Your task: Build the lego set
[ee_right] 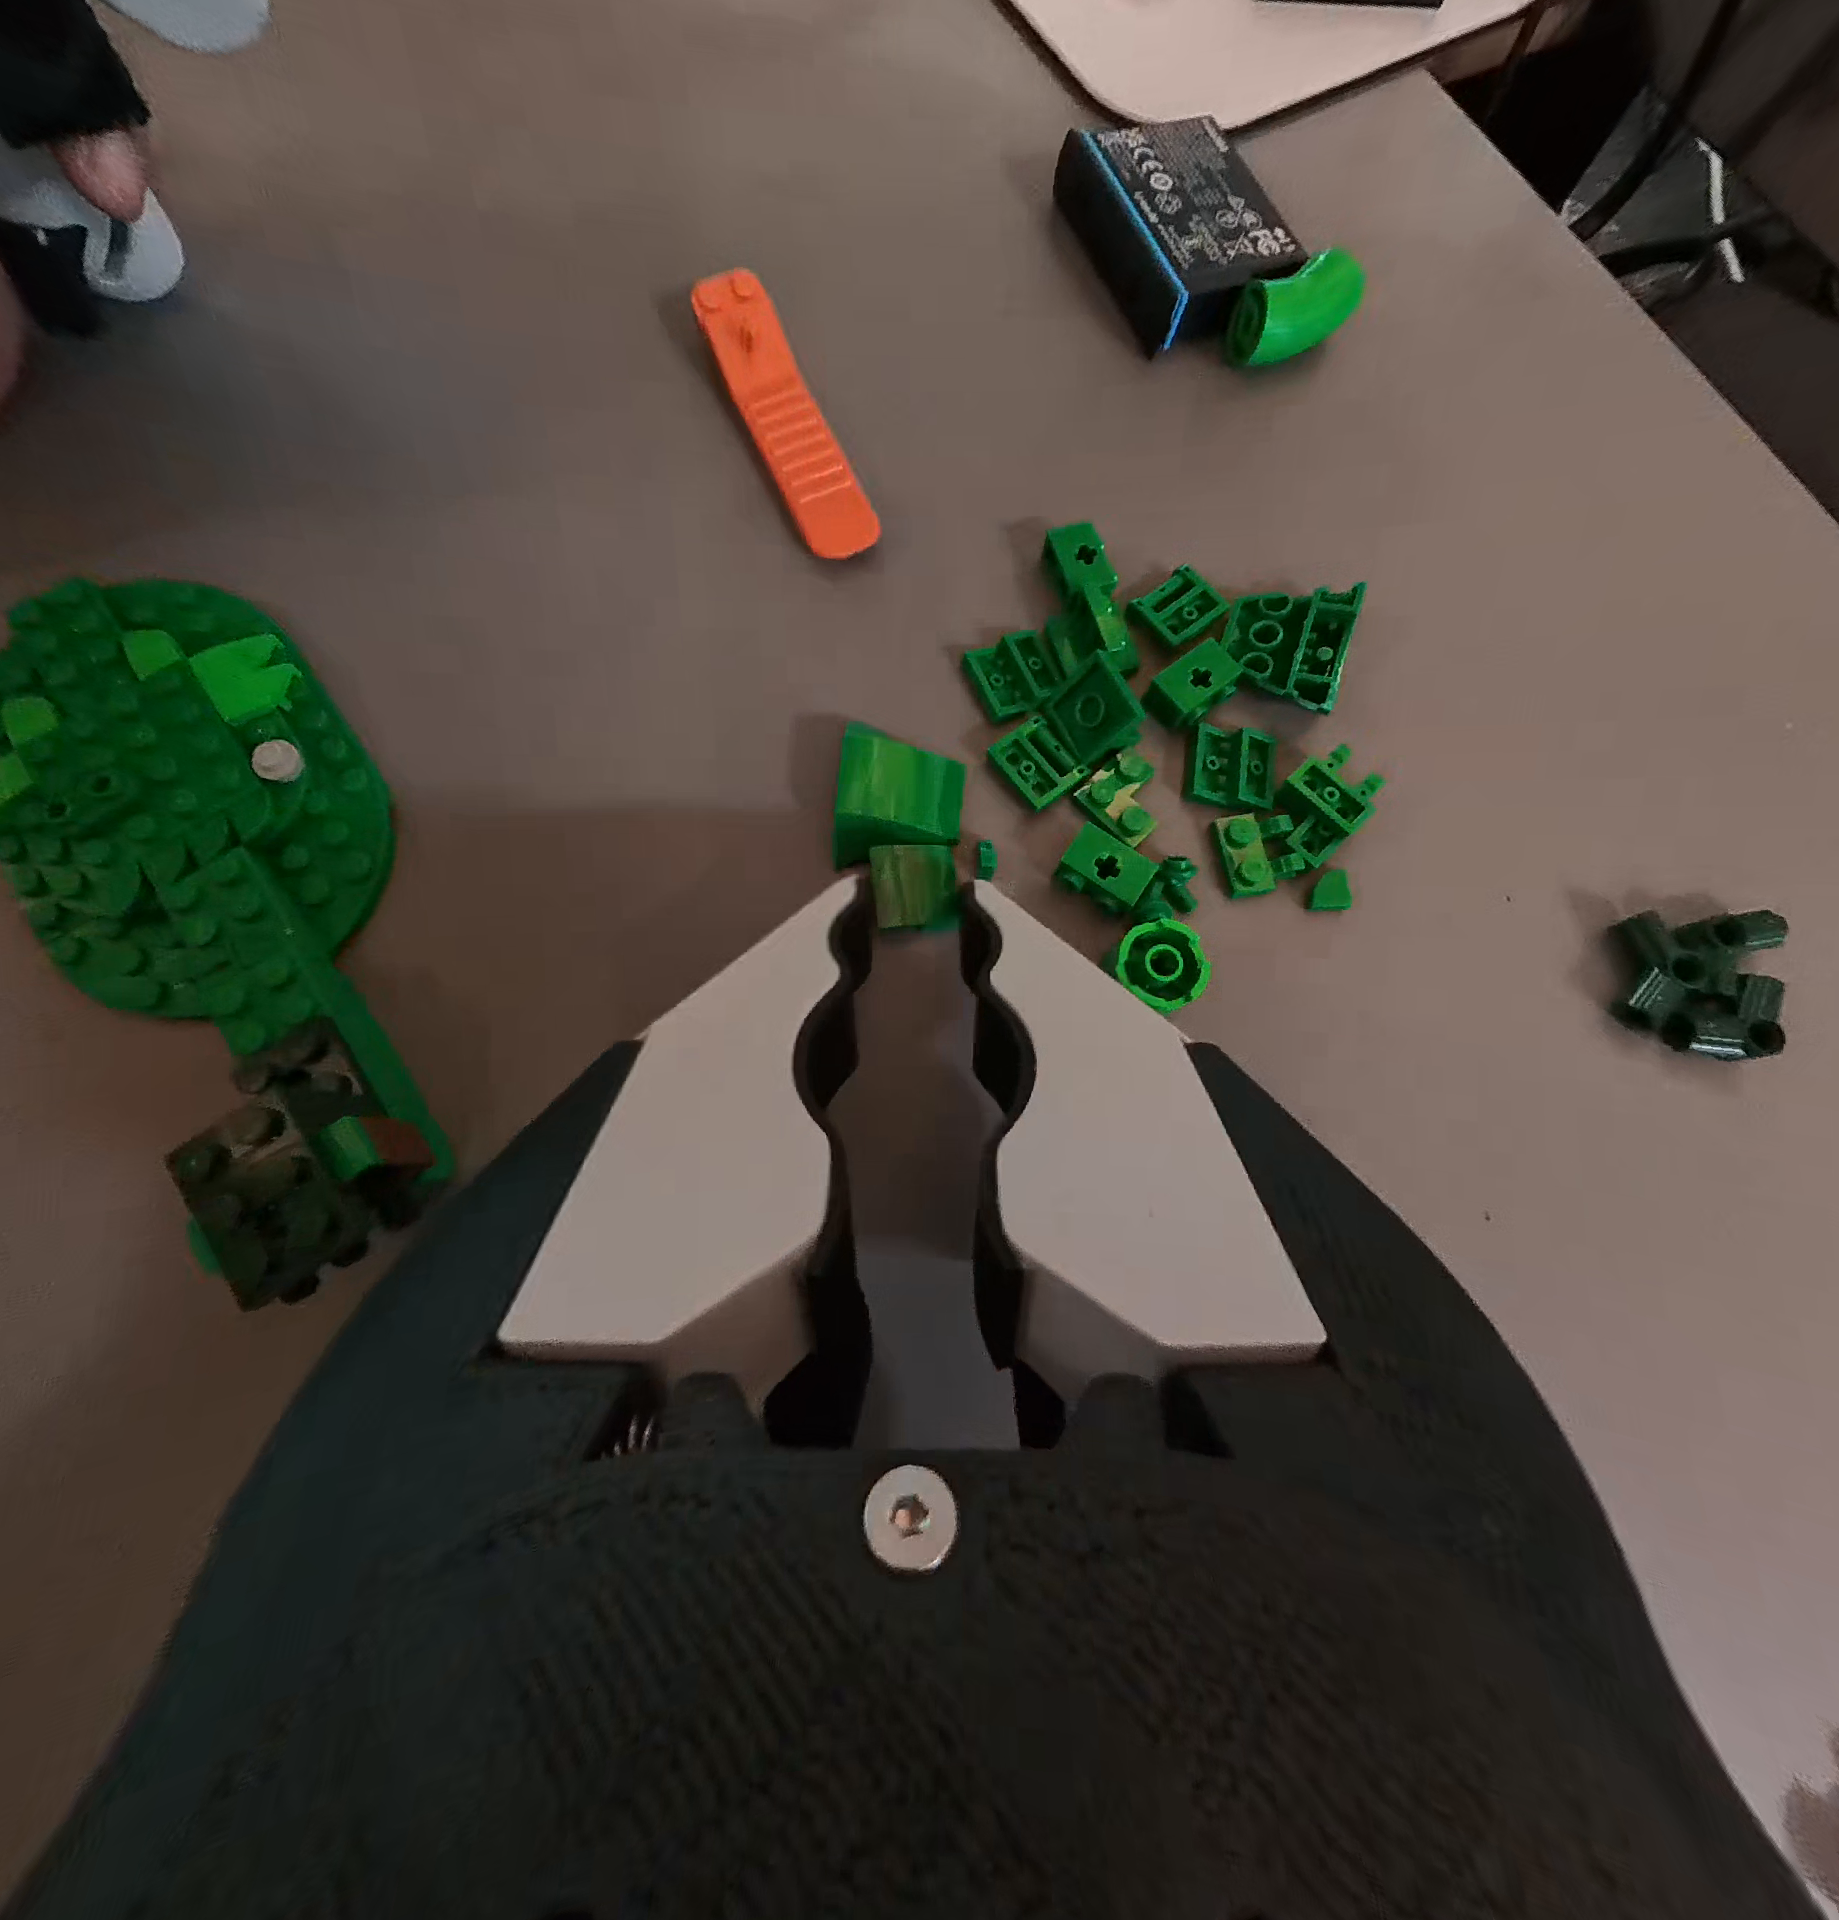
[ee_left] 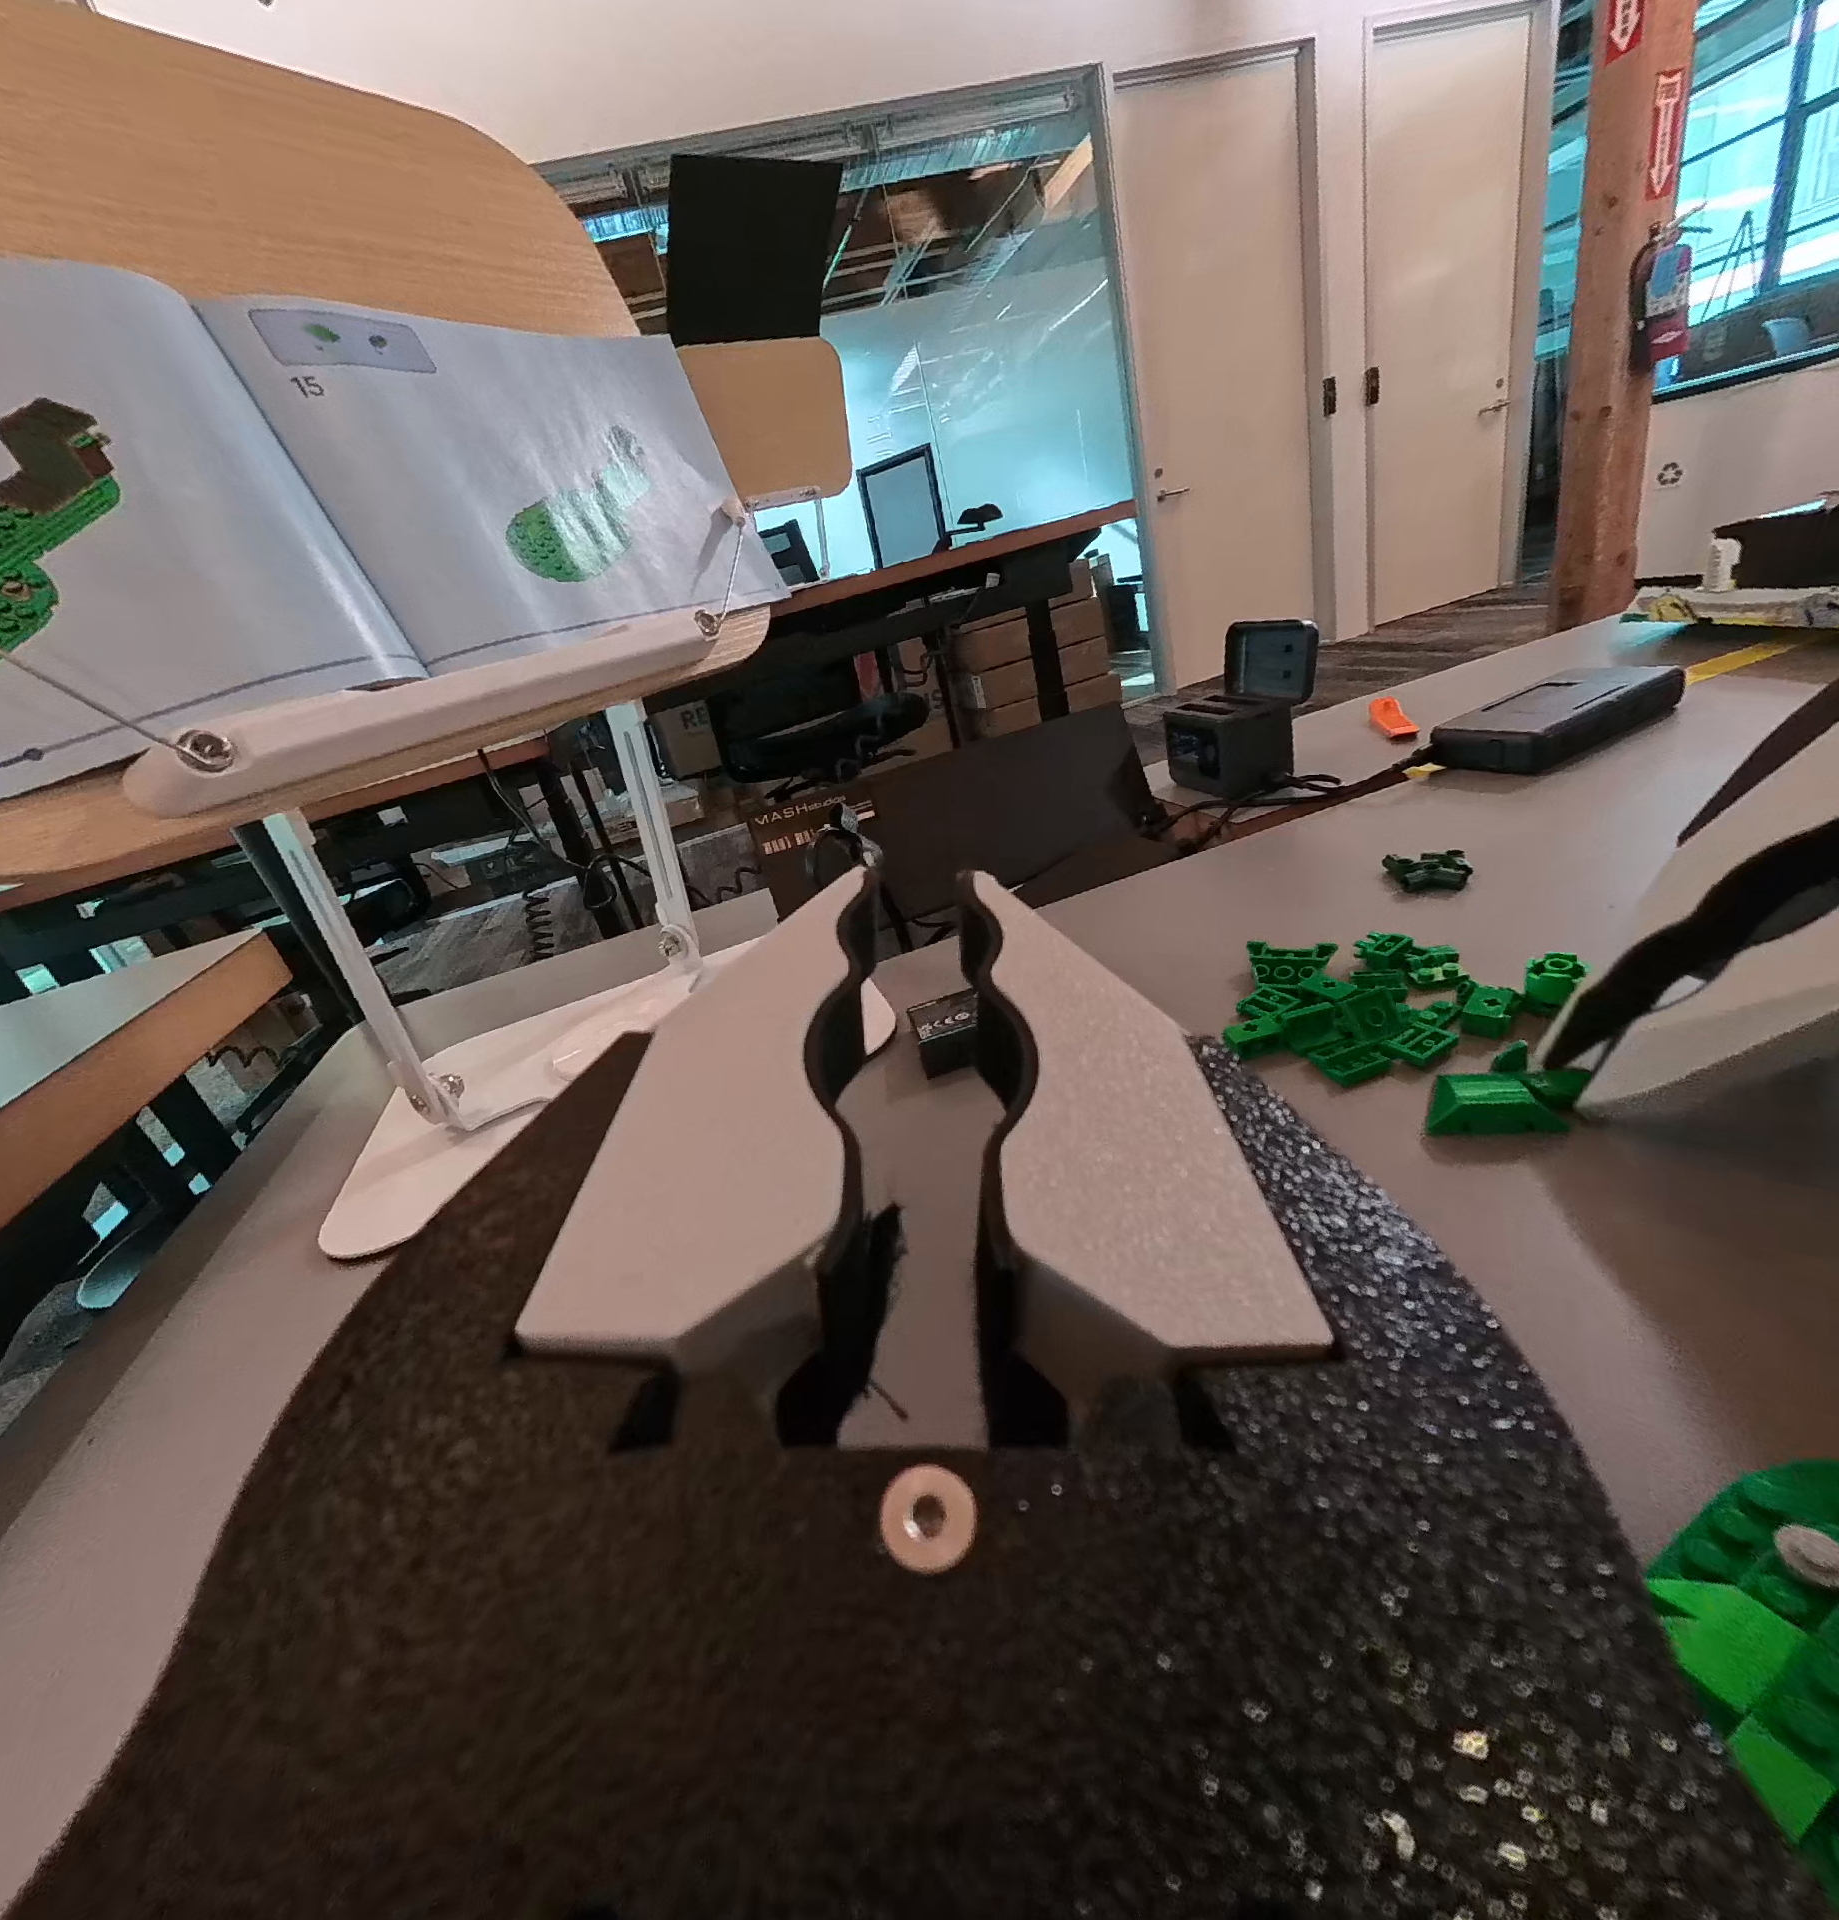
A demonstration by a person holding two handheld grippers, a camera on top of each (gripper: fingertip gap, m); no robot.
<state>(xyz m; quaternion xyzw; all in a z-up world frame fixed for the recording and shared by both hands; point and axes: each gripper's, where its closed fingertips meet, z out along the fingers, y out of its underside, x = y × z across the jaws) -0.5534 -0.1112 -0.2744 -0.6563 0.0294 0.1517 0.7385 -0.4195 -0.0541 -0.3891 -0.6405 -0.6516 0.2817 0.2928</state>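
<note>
The grey surface (ee_right: 1414, 1195) carries everything, and the largest thing on it is the white and wood book stand (ee_left: 541, 1091), which holds an open instruction booklet (ee_left: 395, 499) above the far left part. Next in size is the green lego build (ee_right: 167, 821), a rounded studded plate with a dark block at its stem end, lying well to the left of the loose parts. The left hand-held gripper (ee_left: 915, 894) hangs above the surface near the stand's foot, its jaws apart by a narrow gap and holding nothing; a small black battery block (ee_left: 941, 1034) shows through that gap. The right hand-held gripper (ee_right: 915, 894) is tipped down at the near edge of the pile of green bricks (ee_right: 1164, 727), its tips set on either side of a small curved green piece (ee_right: 910, 883), though whether they press on it cannot be told. A larger green sloped brick (ee_right: 894, 795) lies just beyond that piece, touching it. An orange brick separator (ee_right: 785, 416) lies farther off, a curved green piece (ee_right: 1294, 307) leans on a black battery (ee_right: 1169, 223), and a cluster of dark green connectors (ee_right: 1699, 982) sits apart on the right.
</note>
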